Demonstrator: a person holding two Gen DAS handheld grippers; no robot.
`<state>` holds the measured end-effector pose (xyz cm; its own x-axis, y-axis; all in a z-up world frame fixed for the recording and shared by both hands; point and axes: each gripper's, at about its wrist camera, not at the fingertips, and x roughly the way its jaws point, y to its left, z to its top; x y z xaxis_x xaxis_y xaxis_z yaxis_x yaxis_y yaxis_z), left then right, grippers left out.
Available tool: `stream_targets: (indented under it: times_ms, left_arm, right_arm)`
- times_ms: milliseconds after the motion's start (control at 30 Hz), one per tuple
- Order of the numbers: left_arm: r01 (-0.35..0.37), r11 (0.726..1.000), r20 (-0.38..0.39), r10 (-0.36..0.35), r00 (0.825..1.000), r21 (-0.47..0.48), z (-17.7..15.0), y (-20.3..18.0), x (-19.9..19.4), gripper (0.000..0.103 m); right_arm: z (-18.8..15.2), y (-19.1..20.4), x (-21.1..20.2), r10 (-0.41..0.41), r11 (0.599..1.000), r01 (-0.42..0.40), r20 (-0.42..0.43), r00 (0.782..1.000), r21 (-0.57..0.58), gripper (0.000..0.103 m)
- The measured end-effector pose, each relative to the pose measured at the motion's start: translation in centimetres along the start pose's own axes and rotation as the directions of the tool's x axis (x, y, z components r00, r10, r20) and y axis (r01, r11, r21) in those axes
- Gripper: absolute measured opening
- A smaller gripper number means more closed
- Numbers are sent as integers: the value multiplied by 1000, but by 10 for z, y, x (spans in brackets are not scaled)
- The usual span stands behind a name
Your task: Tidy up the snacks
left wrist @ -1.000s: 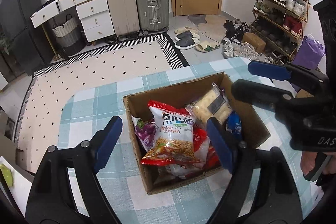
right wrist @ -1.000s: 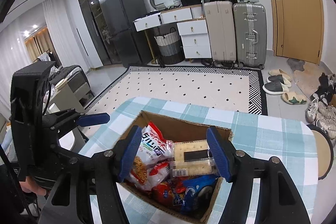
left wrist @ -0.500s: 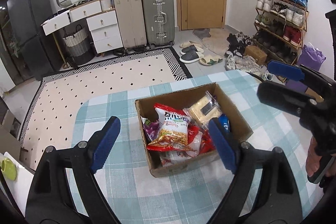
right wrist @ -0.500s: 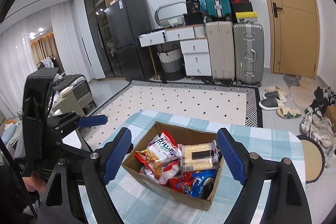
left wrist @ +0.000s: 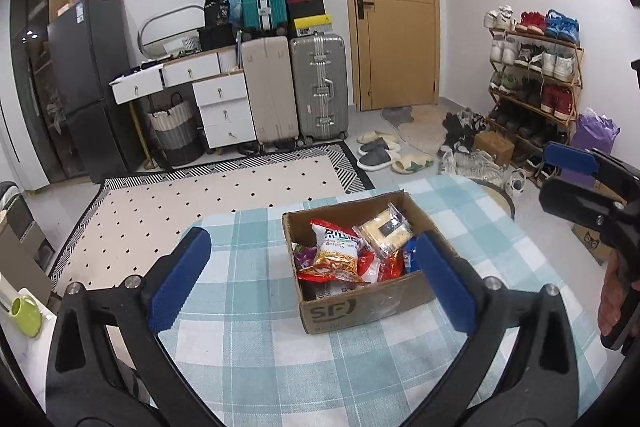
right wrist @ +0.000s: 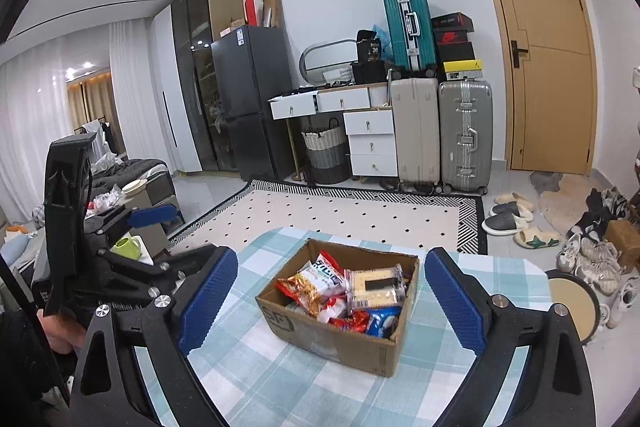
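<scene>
A brown cardboard box (left wrist: 360,311) stands on the checked tablecloth (left wrist: 280,367), filled with several snack packs: a red and white noodle snack bag (left wrist: 336,251), a clear cracker pack (left wrist: 386,229) and a blue cookie pack (right wrist: 380,321). The box also shows in the right wrist view (right wrist: 332,337). My left gripper (left wrist: 312,287) is open and empty, held back above the table in front of the box. My right gripper (right wrist: 332,303) is open and empty, also back from the box; it shows at the right edge of the left wrist view (left wrist: 576,175).
The table edge drops to a dotted rug (left wrist: 200,195) beyond the box. Suitcases (left wrist: 316,87) and white drawers (left wrist: 224,107) stand by the far wall. A shoe rack (left wrist: 532,75) is at right, a round stool (right wrist: 572,303) beside the table, a green cup (right wrist: 126,247) at left.
Both grippers have pulled back and up from the box, so it looks smaller and farther. Both stay open and empty. The snacks in the box have not moved.
</scene>
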<state>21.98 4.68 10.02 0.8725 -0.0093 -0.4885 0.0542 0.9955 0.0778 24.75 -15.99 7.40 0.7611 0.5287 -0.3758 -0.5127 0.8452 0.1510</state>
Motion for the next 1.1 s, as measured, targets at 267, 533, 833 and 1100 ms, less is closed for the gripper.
stream_targets:
  times_ms: [267, 533, 833, 1100]
  left_arm:
    - [-13, 1000, 69, 13, 997, -10, -18, 7, -64, 102]
    - [-40, 999, 109, 44, 993, -37, -53, 23, -107, 102]
    - [-74, 993, 130, 85, 988, -94, -119, 41, -103, 102]
    - [-107, 977, 68, 122, 990, -187, -185, 52, -42, 102]
  right_arm:
    - [-28, 8, -60, 1, 1000, -1, 41, 999, -10, 100]
    - [-78, 10, -97, -31, 999, 32, 61, 998, -22, 101]
    - [-143, -11, -94, -66, 996, 63, 52, 996, 59, 101]
    - [-192, -15, -73, -109, 993, 104, 73, 991, 64, 101]
